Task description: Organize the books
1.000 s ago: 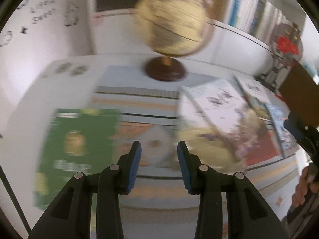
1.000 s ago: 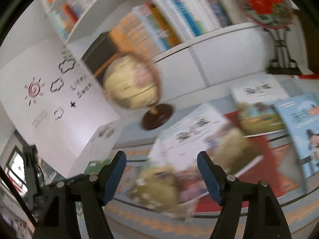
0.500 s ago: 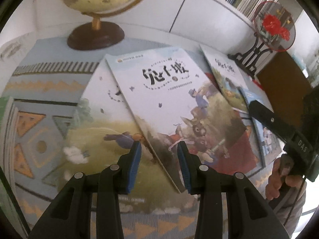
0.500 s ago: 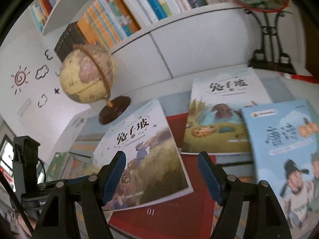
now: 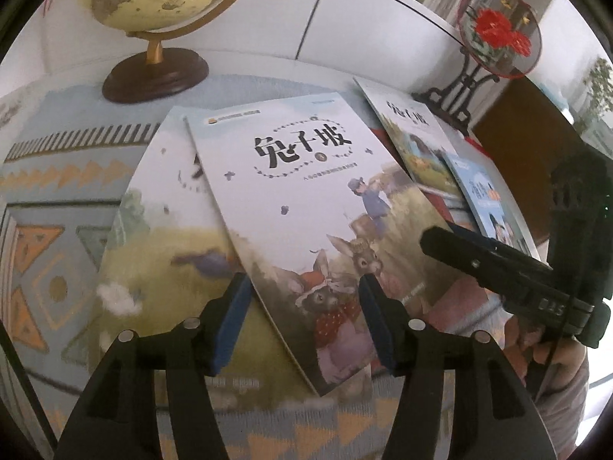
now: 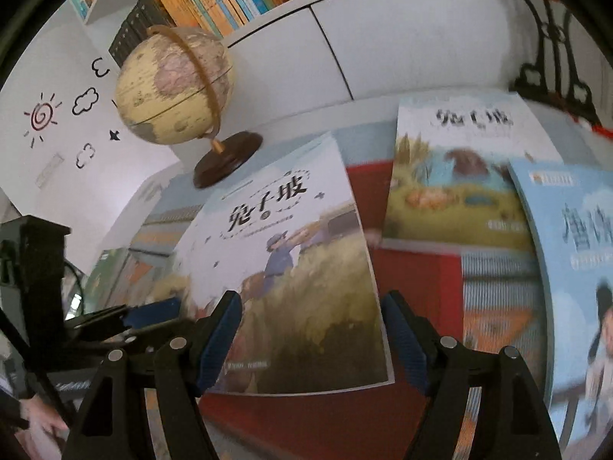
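- Left gripper (image 5: 304, 318), at the lower centre of its view, is opening its jaws over the near corner of the rabbit book (image 5: 306, 207); nothing is pinched.
- Right gripper (image 6: 312, 335) stands spread above the same book's lower edge, empty.
- That book lies mid-frame, overlapping a second book (image 5: 161, 237).
- Step in hand, likely: approaching to grasp. Next calls for closing on an edge.

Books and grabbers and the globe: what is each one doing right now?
Rabbit book: closed, lying on another book.
Light blue book: closed, overlapping its neighbour.
Globe: upright on its stand.
Left gripper: jaws opening, empty.
Right gripper: open, empty.
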Tool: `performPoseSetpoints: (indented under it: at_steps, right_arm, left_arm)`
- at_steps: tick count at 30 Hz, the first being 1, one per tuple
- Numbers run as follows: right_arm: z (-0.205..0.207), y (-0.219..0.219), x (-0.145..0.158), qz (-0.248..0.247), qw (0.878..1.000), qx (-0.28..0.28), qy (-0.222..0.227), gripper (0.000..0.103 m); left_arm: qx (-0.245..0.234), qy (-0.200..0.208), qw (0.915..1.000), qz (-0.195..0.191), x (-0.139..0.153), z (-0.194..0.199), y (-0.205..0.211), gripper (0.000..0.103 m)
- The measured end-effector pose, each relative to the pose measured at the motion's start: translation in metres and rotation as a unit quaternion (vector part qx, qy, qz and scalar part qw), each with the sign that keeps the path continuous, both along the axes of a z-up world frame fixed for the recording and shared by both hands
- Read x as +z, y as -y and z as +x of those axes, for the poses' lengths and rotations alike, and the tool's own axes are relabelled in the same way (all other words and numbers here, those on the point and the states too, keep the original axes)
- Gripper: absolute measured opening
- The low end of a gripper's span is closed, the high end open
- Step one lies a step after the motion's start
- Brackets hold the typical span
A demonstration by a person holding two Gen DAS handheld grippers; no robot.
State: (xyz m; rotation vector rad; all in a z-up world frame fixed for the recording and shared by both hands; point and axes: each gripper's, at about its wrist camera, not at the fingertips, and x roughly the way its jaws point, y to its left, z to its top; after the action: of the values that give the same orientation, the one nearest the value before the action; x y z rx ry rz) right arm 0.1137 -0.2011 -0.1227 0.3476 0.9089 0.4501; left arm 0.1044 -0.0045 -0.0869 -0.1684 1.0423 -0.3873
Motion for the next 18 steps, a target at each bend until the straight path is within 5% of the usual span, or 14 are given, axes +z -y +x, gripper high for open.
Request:
performPoseSetpoints:
  at_steps: [10,15,18]
  right_arm:
    - [-0.107,-0.006,0.001,0.009,0.997,0.047,-0.056,0.075]
    - [-0.117,-0.01,0.0,-0.01,0.998,0.046,-0.029,0.075]
    - [-0.106,-0.011,-0.002,-0.025,0.999,0.022,-0.002,0.075]
  left_arm:
    - [-0.077,-0.031,0.9964,-0.016,0.0,-0.073,-0.02,0.055]
    - [-0.065,-0.032,0.9958,-0.056,-0.005,-0.073,-0.037,0.055]
    - [-0.056,0.002,0.9981,-0.025,-0.005,-0.07,-0.029,0.055]
